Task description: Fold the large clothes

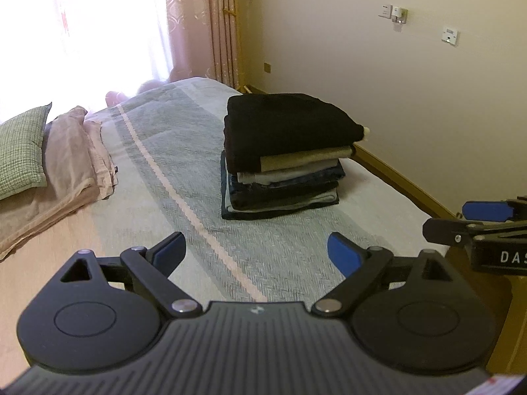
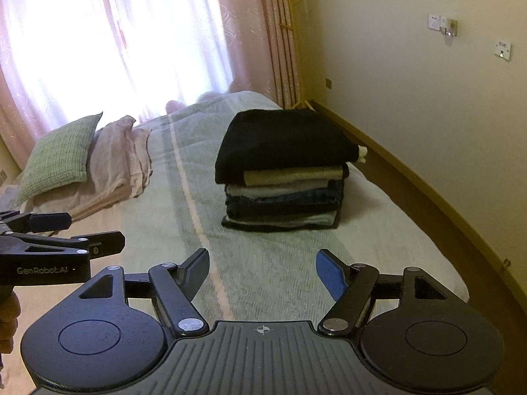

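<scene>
One stack of folded clothes (image 1: 283, 154) ahead of two grippers, one green pillow (image 1: 21, 151), one pink blanket (image 1: 70, 171), two wall sockets (image 1: 450, 36).

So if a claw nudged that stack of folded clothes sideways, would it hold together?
Probably not as one block. The stack of folded clothes is soft, loose layers, so upper ones would likely slide. The black garment on top overhangs the layers beneath and looks floppy, so it would probably slump first.
</scene>
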`<act>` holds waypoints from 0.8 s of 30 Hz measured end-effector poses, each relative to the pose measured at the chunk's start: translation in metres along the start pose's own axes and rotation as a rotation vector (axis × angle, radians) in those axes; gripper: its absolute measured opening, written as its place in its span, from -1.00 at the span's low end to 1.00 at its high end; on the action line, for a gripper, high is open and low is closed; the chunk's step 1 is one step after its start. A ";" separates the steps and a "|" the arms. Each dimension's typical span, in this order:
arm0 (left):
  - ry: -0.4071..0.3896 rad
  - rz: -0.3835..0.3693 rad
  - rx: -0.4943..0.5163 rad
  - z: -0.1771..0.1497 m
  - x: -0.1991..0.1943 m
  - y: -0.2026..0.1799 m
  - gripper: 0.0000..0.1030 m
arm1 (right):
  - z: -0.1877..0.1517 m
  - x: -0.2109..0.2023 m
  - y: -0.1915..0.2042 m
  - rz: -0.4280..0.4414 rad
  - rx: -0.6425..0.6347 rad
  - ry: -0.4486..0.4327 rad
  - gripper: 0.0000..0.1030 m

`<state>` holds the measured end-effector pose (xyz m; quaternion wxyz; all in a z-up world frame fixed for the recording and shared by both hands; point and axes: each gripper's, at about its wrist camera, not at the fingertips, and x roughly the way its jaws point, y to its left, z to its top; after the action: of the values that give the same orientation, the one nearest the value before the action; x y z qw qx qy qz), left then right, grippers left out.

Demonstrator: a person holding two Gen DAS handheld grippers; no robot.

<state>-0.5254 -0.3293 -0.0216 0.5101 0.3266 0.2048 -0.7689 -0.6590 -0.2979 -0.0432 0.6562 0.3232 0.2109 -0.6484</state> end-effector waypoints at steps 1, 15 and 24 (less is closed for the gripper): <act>-0.001 -0.001 0.002 -0.002 -0.003 -0.001 0.77 | -0.003 -0.003 0.001 0.000 0.001 -0.002 0.34; -0.026 -0.014 0.011 -0.014 -0.021 -0.010 0.77 | -0.015 -0.018 0.005 0.000 -0.007 -0.021 0.34; -0.028 -0.025 0.020 -0.013 -0.021 -0.016 0.77 | -0.014 -0.019 0.001 -0.002 -0.005 -0.022 0.34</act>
<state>-0.5310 -0.3009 -0.0164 0.5000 0.3184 0.1941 -0.7816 -0.6569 -0.2747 -0.0401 0.6587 0.3144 0.2054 -0.6519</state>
